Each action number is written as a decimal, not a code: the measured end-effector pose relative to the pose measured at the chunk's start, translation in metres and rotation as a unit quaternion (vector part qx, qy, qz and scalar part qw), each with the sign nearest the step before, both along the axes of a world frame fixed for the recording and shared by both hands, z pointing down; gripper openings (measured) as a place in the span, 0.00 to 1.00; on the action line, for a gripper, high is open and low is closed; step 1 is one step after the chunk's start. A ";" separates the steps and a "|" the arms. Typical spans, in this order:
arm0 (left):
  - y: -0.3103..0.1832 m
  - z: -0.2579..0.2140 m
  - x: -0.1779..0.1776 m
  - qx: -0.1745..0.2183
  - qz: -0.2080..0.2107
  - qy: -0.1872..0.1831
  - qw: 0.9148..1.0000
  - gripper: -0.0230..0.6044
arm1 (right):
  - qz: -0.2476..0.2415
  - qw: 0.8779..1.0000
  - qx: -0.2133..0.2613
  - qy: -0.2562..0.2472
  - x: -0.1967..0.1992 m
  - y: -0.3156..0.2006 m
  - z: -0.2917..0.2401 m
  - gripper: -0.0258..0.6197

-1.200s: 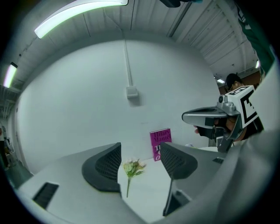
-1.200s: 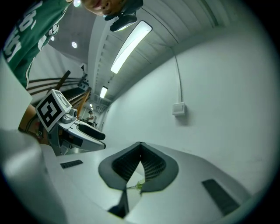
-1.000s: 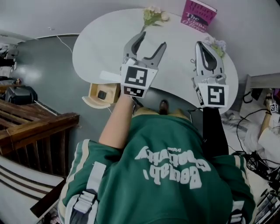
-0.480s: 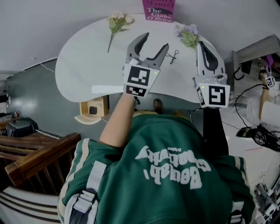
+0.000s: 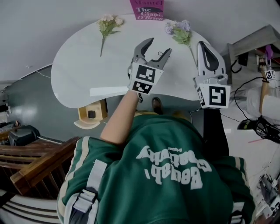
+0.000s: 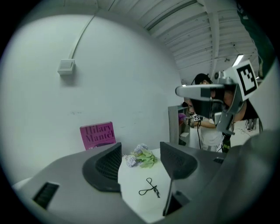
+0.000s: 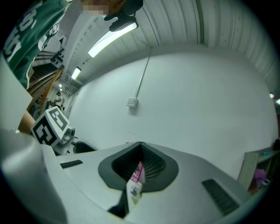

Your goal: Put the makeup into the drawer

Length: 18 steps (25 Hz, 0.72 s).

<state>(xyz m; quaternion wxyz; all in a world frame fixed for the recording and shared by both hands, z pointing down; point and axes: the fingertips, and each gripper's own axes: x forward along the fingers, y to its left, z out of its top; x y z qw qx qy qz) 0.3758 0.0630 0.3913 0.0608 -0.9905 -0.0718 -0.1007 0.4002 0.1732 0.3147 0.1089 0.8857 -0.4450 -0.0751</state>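
A white, rounded surface (image 5: 83,61) is seen from above, and a pink book (image 5: 146,8) (image 6: 98,135) is stood upright at its far edge against the wall. A sprig of purple flowers (image 5: 176,31) (image 6: 141,156) is laid near the far edge just right of the book, and a sprig of pale flowers (image 5: 105,24) is laid near the far edge to the book's left, well apart from the first. The makeup, a black eyelash curler (image 6: 149,189), is found lying flat on the surface, a little nearer the near edge than the purple flowers and apart from them. The left hand-held gripper (image 5: 160,45) (image 6: 141,168) is held above the middle of the surface and is released: its jaws are spread wide, and the eyelash curler is framed in the gap between them but is not touched by either. The right hand-held gripper (image 5: 204,46) (image 7: 140,148) is held over the right end of the surface and is clenched, its jaws brought together at the tips with nothing gripped; only a sliver of book and flowers is seen through the slit. A small wooden cabinet (image 5: 91,114) is seen lower down, past the near left edge of the surface.
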 end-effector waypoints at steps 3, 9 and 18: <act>0.007 0.051 0.010 -0.009 0.005 -0.048 0.999 0.51 | 0.009 1.000 -0.007 -0.005 0.004 0.007 0.006 0.05; 0.020 0.142 0.016 -0.031 0.007 -0.137 0.990 0.50 | 0.038 0.999 -0.021 -0.014 0.011 0.032 0.017 0.05; 0.028 0.210 0.018 -0.040 0.001 -0.198 0.979 0.44 | 0.077 0.996 -0.033 -0.025 0.019 0.067 0.028 0.05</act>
